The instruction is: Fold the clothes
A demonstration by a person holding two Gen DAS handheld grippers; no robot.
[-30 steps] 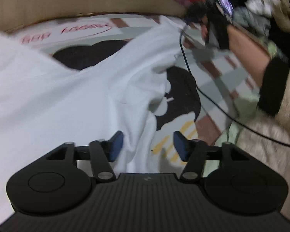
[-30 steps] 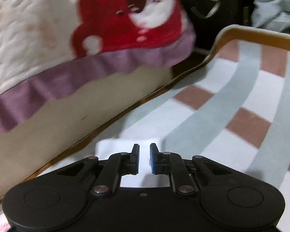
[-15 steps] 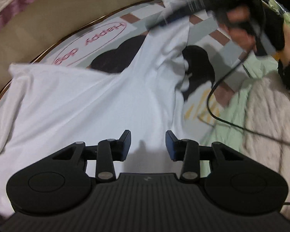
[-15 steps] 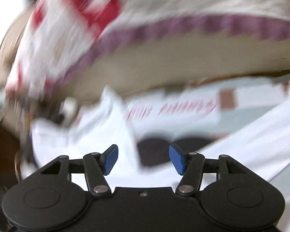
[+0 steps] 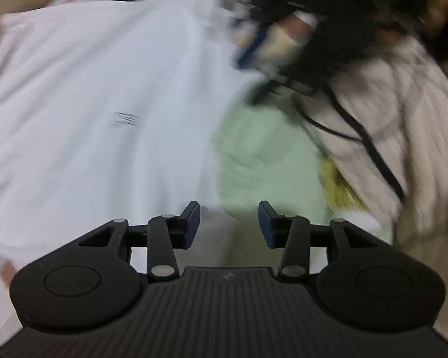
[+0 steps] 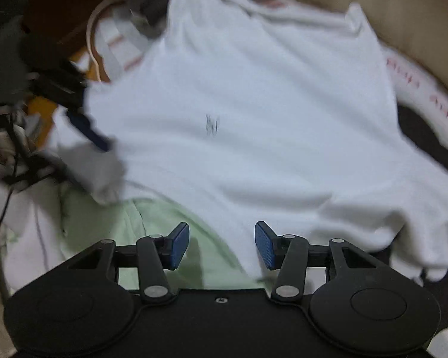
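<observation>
Opening a little, the left gripper (image 5: 229, 223) had nothing between its blue pads; they hung apart over the line where a white T-shirt (image 5: 104, 95) met a pale green cloth (image 5: 262, 155). The right gripper (image 6: 222, 246) was narrowing its gap, also with nothing pinched, its pads poised above the shirt's near edge and that green cloth (image 6: 164, 232).

Outward from the left jaws, the shirt spread up and to the left, with a small dark mark (image 5: 124, 119) on its fabric. The left wrist view alone showed a cream ribbed knit garment (image 5: 403, 125) at the right with a black cable (image 5: 370, 149) trailing across it, and above that a blurred dark shape that seemed to be the other gripper with a hand behind it; I could not tell more.

The right wrist view showed the T-shirt (image 6: 254, 104) nearly whole, lying spread with one sleeve corner (image 6: 355, 15) toward the far right and the same small mark (image 6: 212, 123) near its middle. Only here appeared the patterned mat (image 6: 418, 89) under the shirt, with pink lettering and a black patch at the right, and a tan padded edge (image 6: 388, 9) beyond it. At the left, a blurred dark tool touched the shirt's side near a turned-up flap (image 6: 98, 167).
</observation>
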